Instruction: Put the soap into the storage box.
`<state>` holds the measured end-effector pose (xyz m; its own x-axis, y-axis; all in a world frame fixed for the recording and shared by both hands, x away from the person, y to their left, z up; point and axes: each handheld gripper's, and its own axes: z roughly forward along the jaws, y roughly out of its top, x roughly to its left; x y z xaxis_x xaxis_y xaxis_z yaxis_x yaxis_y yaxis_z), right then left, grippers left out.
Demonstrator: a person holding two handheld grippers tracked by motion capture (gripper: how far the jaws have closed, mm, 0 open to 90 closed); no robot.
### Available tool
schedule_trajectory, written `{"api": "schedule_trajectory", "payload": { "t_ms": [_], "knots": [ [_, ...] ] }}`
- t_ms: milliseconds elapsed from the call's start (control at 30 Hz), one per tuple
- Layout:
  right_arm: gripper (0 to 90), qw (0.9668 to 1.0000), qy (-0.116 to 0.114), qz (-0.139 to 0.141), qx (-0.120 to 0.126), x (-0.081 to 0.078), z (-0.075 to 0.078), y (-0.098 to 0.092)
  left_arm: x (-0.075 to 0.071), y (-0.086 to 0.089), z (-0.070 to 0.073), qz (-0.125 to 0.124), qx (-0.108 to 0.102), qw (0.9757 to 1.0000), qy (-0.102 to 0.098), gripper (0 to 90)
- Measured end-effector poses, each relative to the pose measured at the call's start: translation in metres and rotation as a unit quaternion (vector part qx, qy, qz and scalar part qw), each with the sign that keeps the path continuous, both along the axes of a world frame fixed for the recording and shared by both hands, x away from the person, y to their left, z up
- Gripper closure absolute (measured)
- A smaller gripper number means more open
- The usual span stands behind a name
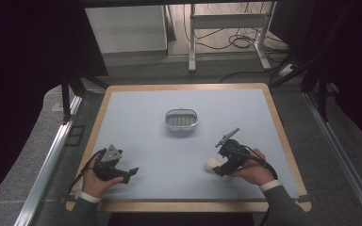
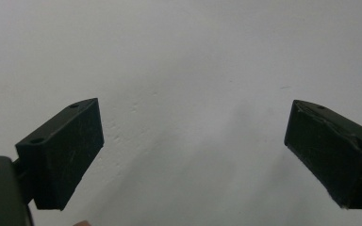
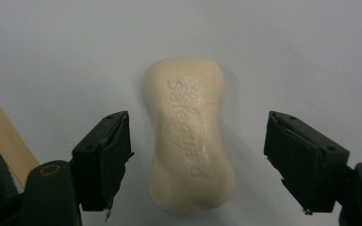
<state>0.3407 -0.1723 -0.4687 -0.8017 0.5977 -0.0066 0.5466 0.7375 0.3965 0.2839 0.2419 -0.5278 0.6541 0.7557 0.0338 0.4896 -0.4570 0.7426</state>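
A cream bar of soap (image 3: pixel 189 134) lies flat on the pale blue table (image 1: pixel 169 141), near the right front of it. The right gripper (image 3: pixel 195 155) is set over the soap with one jaw on each side; both jaws stand clear of the bar, with a gap on either side, so nothing is gripped. In the high view the right gripper (image 1: pixel 222 165) sits just beside the soap (image 1: pixel 211 163). The left gripper (image 2: pixel 193 155) rests at the near left over bare table, its jaws wide apart and empty. A small white oval dish (image 1: pixel 181 119) stands farther off, near the middle of the table.
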Motion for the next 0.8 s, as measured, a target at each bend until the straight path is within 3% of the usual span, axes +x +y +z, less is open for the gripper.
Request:
{"api": "schedule_trajectory", "payload": {
  "t_ms": [367,667,767,800],
  "knots": [
    [28.9,0.9979,0.037,0.01,-0.053,0.007,-0.015,0.018,0.0,0.001,0.0,0.0,0.002,1.0,-0.001,5.6],
    [35.5,0.9952,0.047,0.016,-0.084,0.011,-0.024,0.024,0.0,-0.001,-0.001,-0.001,0.005,1.0,0.001,5.6],
    [41.7,0.9944,0.051,0.015,-0.092,0.013,-0.026,0.025,0.0,0.0,0.0,-0.001,0.005,1.0,0.0,5.6],
    [48.6,0.9941,0.059,0.017,-0.089,0.014,-0.026,0.026,0.0,0.0,0.0,0.0,0.005,1.0,-0.001,5.6]
  ]
}}
